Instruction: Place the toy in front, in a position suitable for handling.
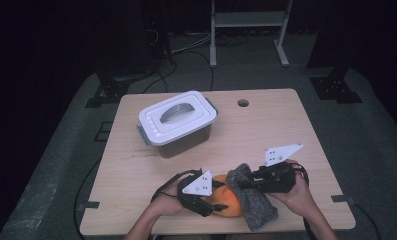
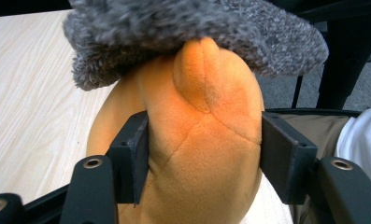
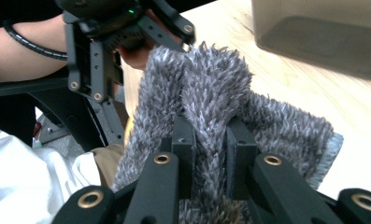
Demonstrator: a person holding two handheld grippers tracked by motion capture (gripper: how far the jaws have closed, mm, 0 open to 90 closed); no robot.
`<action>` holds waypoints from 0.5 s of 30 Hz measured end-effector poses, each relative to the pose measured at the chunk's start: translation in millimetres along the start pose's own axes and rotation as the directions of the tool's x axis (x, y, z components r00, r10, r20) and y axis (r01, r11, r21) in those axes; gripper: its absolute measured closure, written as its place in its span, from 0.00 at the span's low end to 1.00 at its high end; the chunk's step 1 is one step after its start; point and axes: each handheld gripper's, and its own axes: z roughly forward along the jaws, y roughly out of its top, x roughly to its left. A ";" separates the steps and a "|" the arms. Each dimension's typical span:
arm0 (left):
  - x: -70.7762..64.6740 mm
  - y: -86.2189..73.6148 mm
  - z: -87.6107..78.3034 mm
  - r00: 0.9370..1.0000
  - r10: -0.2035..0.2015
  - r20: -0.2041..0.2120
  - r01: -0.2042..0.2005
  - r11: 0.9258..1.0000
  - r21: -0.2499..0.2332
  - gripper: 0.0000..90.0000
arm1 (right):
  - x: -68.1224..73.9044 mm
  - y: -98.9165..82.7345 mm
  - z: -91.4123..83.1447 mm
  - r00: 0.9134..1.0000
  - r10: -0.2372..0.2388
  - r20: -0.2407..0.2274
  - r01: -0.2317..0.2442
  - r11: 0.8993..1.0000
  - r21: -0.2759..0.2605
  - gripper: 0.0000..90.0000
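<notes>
One orange plush (image 2: 202,140), one grey cloth (image 3: 211,102), one lidded box (image 1: 178,121), two claws gripping.

No legible text, labels, brands or numbers are found on anything in the three views, the storage box lid included.

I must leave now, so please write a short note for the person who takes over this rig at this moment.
Left gripper: shut on the orange plush toy, at the table's near edge.
Right gripper: shut on a fold of the grey fuzzy cloth.
The cloth lies draped over the toy's top.
The lidded white box stands behind, closed.
Done: both things gripped.
Left: probably to finish wiping or wrapping the toy; I cannot tell which.
</notes>
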 end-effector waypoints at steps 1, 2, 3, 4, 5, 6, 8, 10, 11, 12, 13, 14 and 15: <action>0.3 -0.3 -0.1 1.000 0.001 -0.001 -0.001 1.000 -0.002 0.45 | -2.0 -1.6 -0.5 1.000 0.010 -0.002 -0.010 1.000 -0.001 0.85; 0.6 -0.9 -0.3 1.000 0.000 -0.005 0.000 1.000 -0.005 0.46 | -3.9 -3.2 -0.8 1.000 0.016 -0.002 -0.016 1.000 -0.002 0.85; 1.3 -1.4 -0.7 1.000 -0.007 -0.007 0.007 1.000 -0.007 0.47 | -5.5 -4.7 -1.3 1.000 0.023 -0.001 -0.023 1.000 -0.003 0.85; 2.5 -2.2 -0.9 1.000 -0.013 -0.014 0.013 1.000 -0.013 0.47 | -6.9 -6.1 -1.8 1.000 0.031 -0.003 -0.031 1.000 -0.003 0.85; 3.8 -2.9 -1.6 1.000 -0.023 -0.021 0.023 1.000 -0.017 0.48 | -8.2 -7.5 -2.3 0.999 0.036 0.001 -0.036 0.999 -0.003 0.85; 5.2 -3.7 -2.6 0.999 -0.034 -0.025 0.033 0.999 -0.021 0.48 | -9.4 -8.7 -3.2 0.999 0.042 0.008 -0.042 0.999 -0.001 0.86; 9.1 -6.7 -5.5 0.997 -0.063 -0.034 0.062 0.997 -0.035 0.49 | -12.5 -12.0 -5.2 0.999 0.052 0.017 -0.052 0.999 0.004 0.86; 12.9 -9.7 -8.3 0.996 -0.085 -0.040 0.083 0.995 -0.046 0.49 | -15.6 -15.9 -6.9 0.998 0.066 0.019 -0.066 0.998 0.006 0.86; 14.8 -11.4 -9.5 0.993 -0.109 -0.041 0.106 0.993 -0.059 0.49 | -16.2 -16.8 -7.3 0.997 0.070 0.021 -0.070 0.998 0.007 0.86; 17.1 -13.2 -11.0 0.991 -0.127 -0.042 0.124 0.990 -0.066 0.50 | -16.9 -17.6 -7.7 0.997 0.070 0.021 -0.070 0.997 0.006 0.86; 19.7 -15.0 -12.5 0.989 -0.140 -0.041 0.137 0.988 -0.073 0.50 | -17.2 -17.9 -8.3 0.997 0.072 0.021 -0.072 0.997 0.006 0.86; 21.8 -16.8 -13.8 0.986 -0.160 -0.046 0.155 0.985 -0.081 0.50 | -17.0 -17.8 -8.8 0.997 0.072 0.022 -0.072 0.997 0.007 0.86; 23.9 -18.2 -15.2 0.982 -0.181 -0.051 0.176 0.981 -0.087 0.50 | -16.6 -17.5 -9.2 0.997 0.071 0.023 -0.071 0.997 0.008 0.86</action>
